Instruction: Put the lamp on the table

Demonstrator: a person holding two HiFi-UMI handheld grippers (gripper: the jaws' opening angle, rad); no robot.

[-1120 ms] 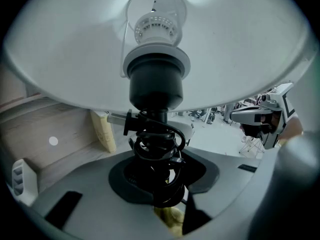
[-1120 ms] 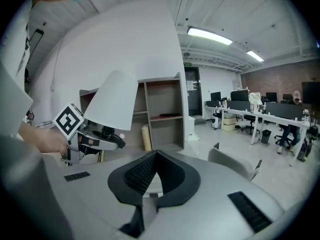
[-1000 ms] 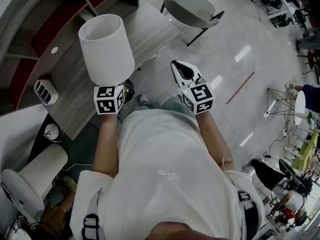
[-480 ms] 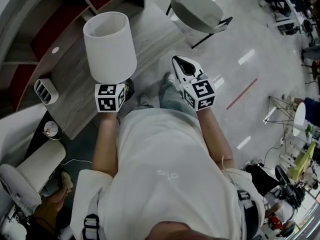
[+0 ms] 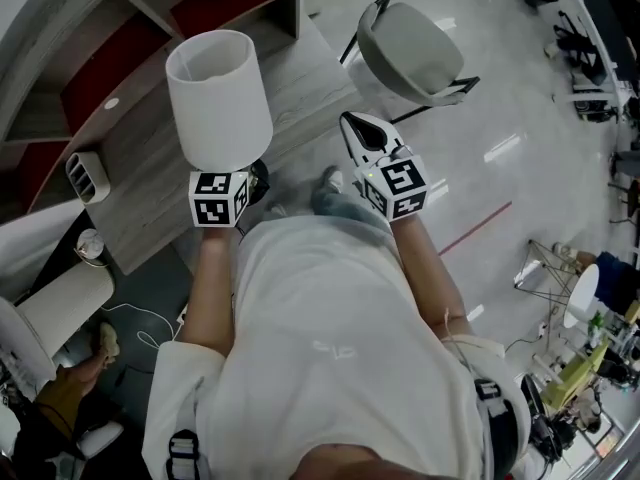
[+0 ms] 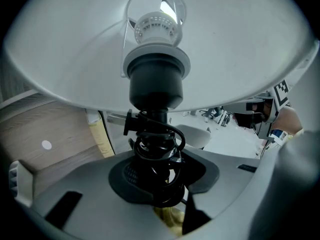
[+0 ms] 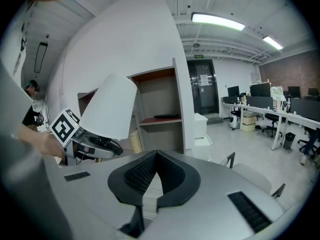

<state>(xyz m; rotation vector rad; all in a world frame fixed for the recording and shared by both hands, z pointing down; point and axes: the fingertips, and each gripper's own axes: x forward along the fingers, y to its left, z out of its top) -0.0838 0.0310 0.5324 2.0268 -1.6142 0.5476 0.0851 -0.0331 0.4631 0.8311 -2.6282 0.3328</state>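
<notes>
The left hand-held gripper point(image 6: 157, 184) was pinching the black stem of the table lamp with a tall white drum shade point(image 5: 218, 98), just under the black socket, where a black cord point(image 6: 155, 144) was wound around the stem. The lamp stood upright in the air, over the near edge of the grey wood-grain bench point(image 5: 140, 178). The right hand-held gripper point(image 5: 355, 133) had its 2 jaws pressed together on nothing. I judged the lamp light but top-heavy: the shade looked thin and easy to dent, so the stiff stem was the right place to hold. Its base was possibly the yellowish part below the jaws.
</notes>
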